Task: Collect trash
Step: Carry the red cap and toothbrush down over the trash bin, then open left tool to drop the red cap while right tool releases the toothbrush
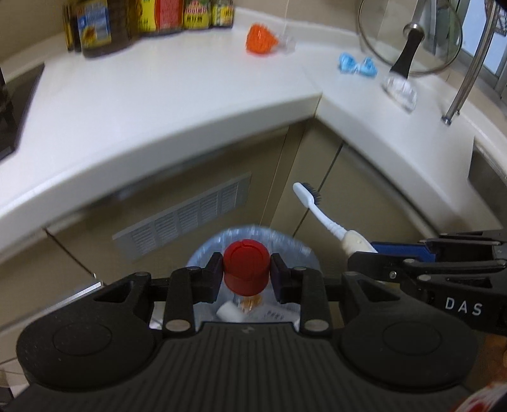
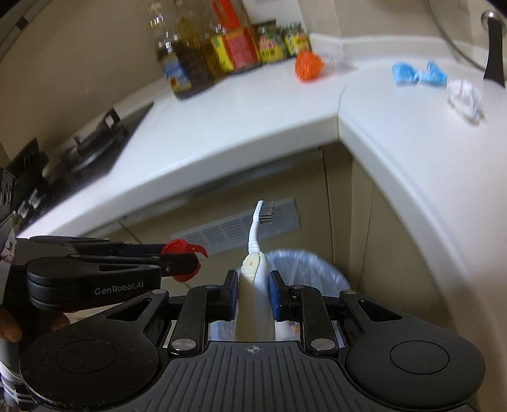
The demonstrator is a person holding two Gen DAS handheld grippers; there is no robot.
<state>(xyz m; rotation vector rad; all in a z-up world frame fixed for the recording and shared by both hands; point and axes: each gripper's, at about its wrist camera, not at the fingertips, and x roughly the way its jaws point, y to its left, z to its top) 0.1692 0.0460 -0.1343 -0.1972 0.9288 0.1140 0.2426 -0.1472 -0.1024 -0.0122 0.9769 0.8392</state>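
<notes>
My left gripper (image 1: 246, 272) is shut on a red bottle cap (image 1: 246, 264) and holds it above the bin (image 1: 202, 250), which has a clear liner and some trash inside. It also shows in the right wrist view (image 2: 187, 263) with the cap (image 2: 180, 247). My right gripper (image 2: 253, 291) is shut on a white toothbrush (image 2: 256, 253) and holds it over the bin (image 2: 317, 269); the brush head points up and away. The right gripper (image 1: 364, 256) and toothbrush (image 1: 317, 206) show at the right of the left wrist view.
On the white counter (image 1: 158, 95) lie an orange crumpled piece (image 1: 261, 39), a blue wrapper (image 1: 356, 65) and a clear wrapper (image 1: 401, 88). Sauce bottles (image 1: 126, 22) stand at the back. A glass lid (image 1: 408, 31), tap (image 1: 469, 73) and stove (image 2: 92, 142) are nearby.
</notes>
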